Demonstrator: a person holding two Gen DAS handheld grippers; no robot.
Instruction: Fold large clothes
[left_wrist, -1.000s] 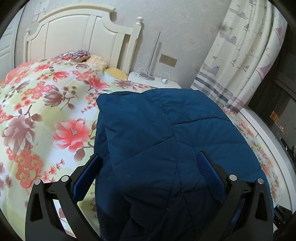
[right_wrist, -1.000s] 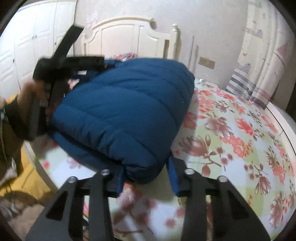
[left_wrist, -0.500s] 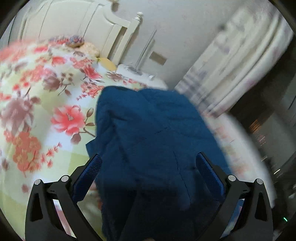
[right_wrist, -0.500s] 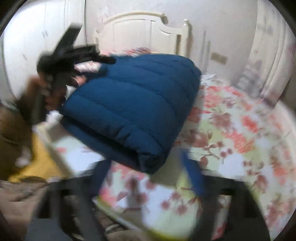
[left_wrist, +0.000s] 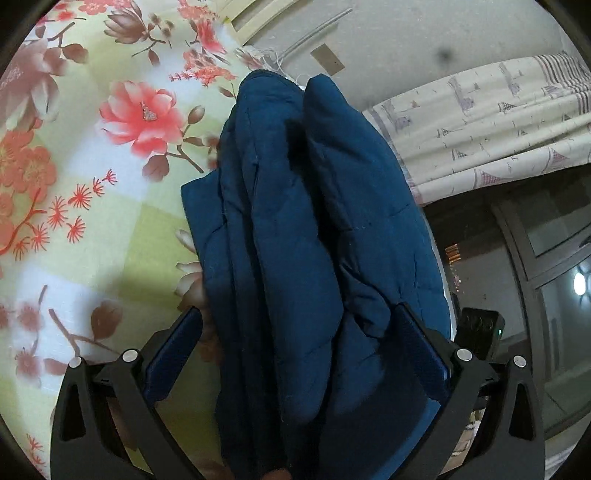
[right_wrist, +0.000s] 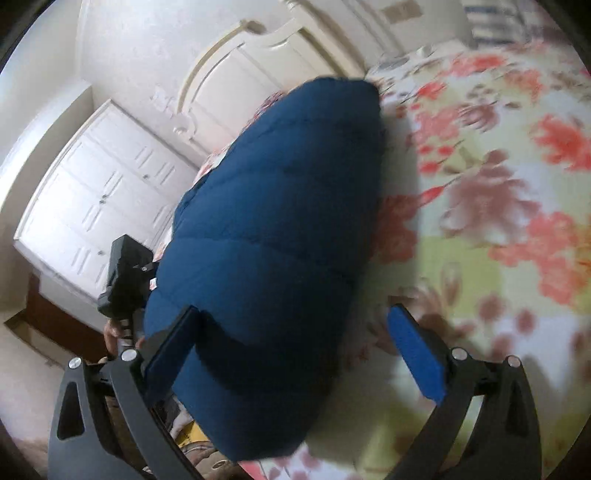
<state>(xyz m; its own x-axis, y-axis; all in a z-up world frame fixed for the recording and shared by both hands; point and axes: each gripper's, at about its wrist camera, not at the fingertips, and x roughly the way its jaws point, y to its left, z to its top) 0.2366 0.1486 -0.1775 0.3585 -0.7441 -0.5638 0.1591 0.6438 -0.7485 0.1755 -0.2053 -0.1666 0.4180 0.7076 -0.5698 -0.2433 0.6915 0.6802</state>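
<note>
A dark blue padded jacket (left_wrist: 314, 221) lies folded into a thick bundle on the floral bedspread (left_wrist: 92, 166). My left gripper (left_wrist: 295, 347) stands wide open over the bundle's near end; its right pad (left_wrist: 417, 350) rests against the cloth and its left pad is clear of it. In the right wrist view the jacket (right_wrist: 280, 221) runs away toward the headboard. My right gripper (right_wrist: 291, 343) has its jaws opening wide around the bundle's near end, with the right pad (right_wrist: 413, 358) off the cloth. A hand (right_wrist: 110, 332) holds the left gripper (right_wrist: 125, 273) at the jacket's left side.
A cream headboard (right_wrist: 258, 74) and a white wardrobe (right_wrist: 99, 192) stand behind the bed. A patterned curtain (left_wrist: 498, 129) and a dark window (left_wrist: 554, 277) lie to the right. The bedspread (right_wrist: 498, 221) spreads out right of the jacket.
The right gripper's jaws went from narrow on the jacket's edge to wide apart, and it swung sideways and rolled. The left gripper rolled and dipped toward the bundle; its jaws stayed wide.
</note>
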